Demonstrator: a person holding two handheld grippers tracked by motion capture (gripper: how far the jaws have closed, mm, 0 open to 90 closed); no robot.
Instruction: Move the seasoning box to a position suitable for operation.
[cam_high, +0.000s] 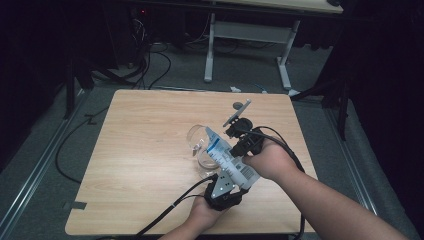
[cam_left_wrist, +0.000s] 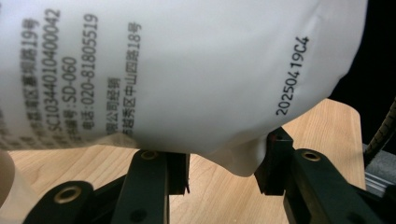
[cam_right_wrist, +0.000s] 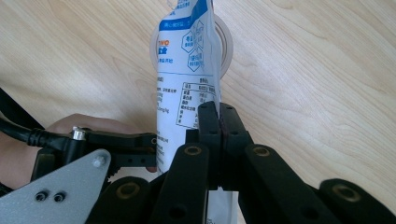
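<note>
A white and blue printed pouch (cam_high: 226, 154) is held tilted over the wooden table (cam_high: 145, 115), its top end above the rim of a clear glass (cam_high: 199, 145). My left gripper (cam_high: 235, 176) is at the pouch's lower end, and in the left gripper view the pouch (cam_left_wrist: 187, 74) bulges down between its jaws (cam_left_wrist: 224, 170), whose pads press on it. My right gripper (cam_high: 239, 149) comes in from the right side. Its jaws (cam_right_wrist: 219, 121) are shut on the side seam of the pouch (cam_right_wrist: 182, 79), with the glass (cam_right_wrist: 226, 44) seen from above behind it.
The table's near edge lies just below the hands, with bare wood to the left and far side of the glass. Cables (cam_high: 75, 140) trail over the floor at the left. Another table's white legs (cam_high: 210, 50) stand behind.
</note>
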